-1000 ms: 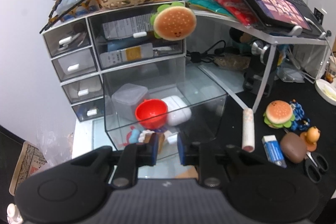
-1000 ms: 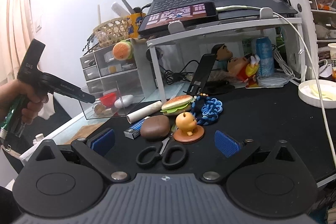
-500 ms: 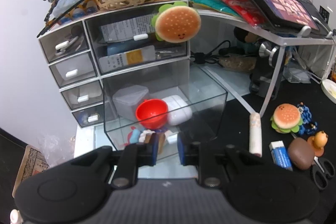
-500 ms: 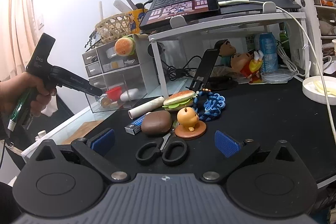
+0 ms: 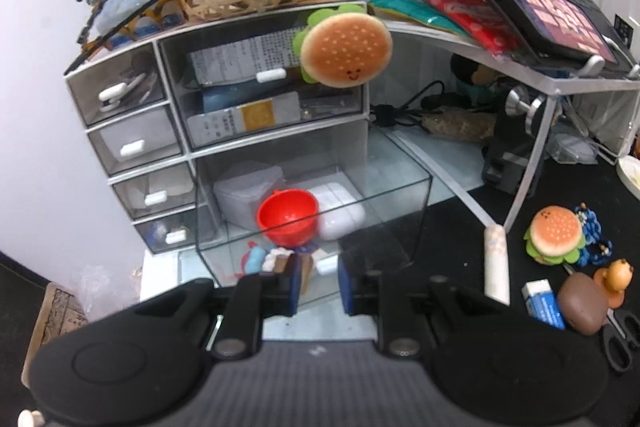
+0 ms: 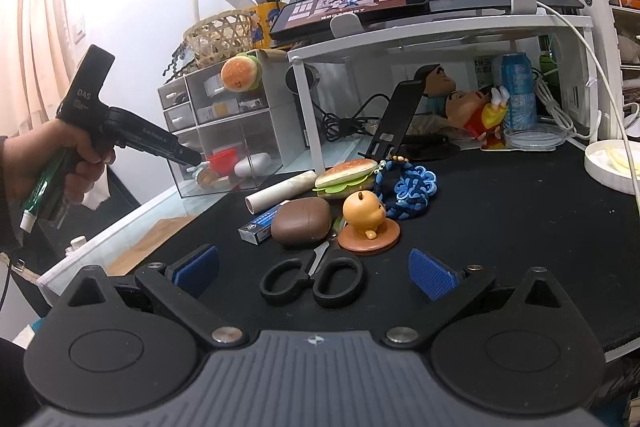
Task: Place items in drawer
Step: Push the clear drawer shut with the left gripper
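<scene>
Standing by the desk: the clear plastic drawer (image 5: 404, 219), bottom right of the grey mini organiser (image 5: 176, 131), is pulled right out towards the near side, so there's an open top to drop stuff into. Already inside are a red plastic bowl (image 5: 288, 221), a white rounded earbud case (image 5: 342, 221), a frosted lidded box (image 5: 248, 195) at the back, and a few tiny figurines (image 5: 268, 259) up front.

The left gripper (image 5: 320, 283) sits at the drawer's near wall. Its blue pads are close together w/ the small white drawer handle (image 5: 329, 265) btwn them. I can't tell if they actually pinch it. Prob. it's there to steady the drawer and keep it out.

The right gripper (image 6: 316, 271) has its jaws spread wide and holds nothing. It hangs low over the black-handled scissors (image 6: 314, 281), the nearest thing on the black desk mat (image 6: 500, 219). Looks like that's the next pick, approx. lined up w/ the handles.

The rest of the waiting items are just beyond the scissors:
- a brown oval case (image 6: 301, 227)
- an orange duck-like figure on a round base (image 6: 365, 219)
- a blue-white eraser (image 6: 258, 225)
- a white paper roll (image 6: 284, 189)
- a squashy burger toy (image 6: 346, 173)
- a blue knotted cord (image 6: 410, 187)

They're all right of the drawer and apart from it, so each needs a carry leftwards.
</scene>
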Demonstrator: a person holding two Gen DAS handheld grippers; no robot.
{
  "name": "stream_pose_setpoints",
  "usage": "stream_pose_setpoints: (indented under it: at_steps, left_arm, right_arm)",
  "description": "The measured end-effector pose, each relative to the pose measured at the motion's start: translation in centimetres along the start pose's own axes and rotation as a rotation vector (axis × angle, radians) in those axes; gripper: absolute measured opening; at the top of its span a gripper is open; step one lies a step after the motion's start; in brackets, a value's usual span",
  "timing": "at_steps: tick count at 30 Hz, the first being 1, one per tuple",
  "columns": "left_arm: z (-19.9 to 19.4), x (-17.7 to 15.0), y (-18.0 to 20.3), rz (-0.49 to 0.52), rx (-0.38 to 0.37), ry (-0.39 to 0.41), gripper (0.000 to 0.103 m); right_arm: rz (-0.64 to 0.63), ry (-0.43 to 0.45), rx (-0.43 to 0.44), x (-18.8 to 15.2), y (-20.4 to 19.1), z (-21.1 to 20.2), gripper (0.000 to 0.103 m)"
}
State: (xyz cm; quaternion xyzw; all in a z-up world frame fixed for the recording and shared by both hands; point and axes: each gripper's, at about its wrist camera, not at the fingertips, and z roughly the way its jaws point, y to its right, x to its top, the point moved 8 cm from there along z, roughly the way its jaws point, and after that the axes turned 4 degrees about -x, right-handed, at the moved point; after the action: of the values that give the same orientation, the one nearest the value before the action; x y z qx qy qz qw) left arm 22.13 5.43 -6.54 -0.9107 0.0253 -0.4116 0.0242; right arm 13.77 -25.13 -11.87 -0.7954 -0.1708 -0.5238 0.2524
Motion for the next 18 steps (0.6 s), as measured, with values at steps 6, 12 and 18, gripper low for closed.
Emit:
stream_pose_setpoints:
  at_steps: [6,12,18]
  left_arm:
    - [0.8,0.6,-0.1,0.004,-0.006,0.000,0.021]
    - [2.0,1.4,-0.5,0.005,0.012,0.010,0.021]
    - [2.9,2.0,-0.8,0.014,0.011,0.004,0.023]
  right_arm:
    - [-0.001,-0.006,0.001,-0.2,0.0,0.2,0.103]
    - [-0.002,-0.012,0.002,-0.4,0.0,0.5,0.103]
    - [0.008,-0.006,-0.009,0.1,0.5,1.2,0.103]
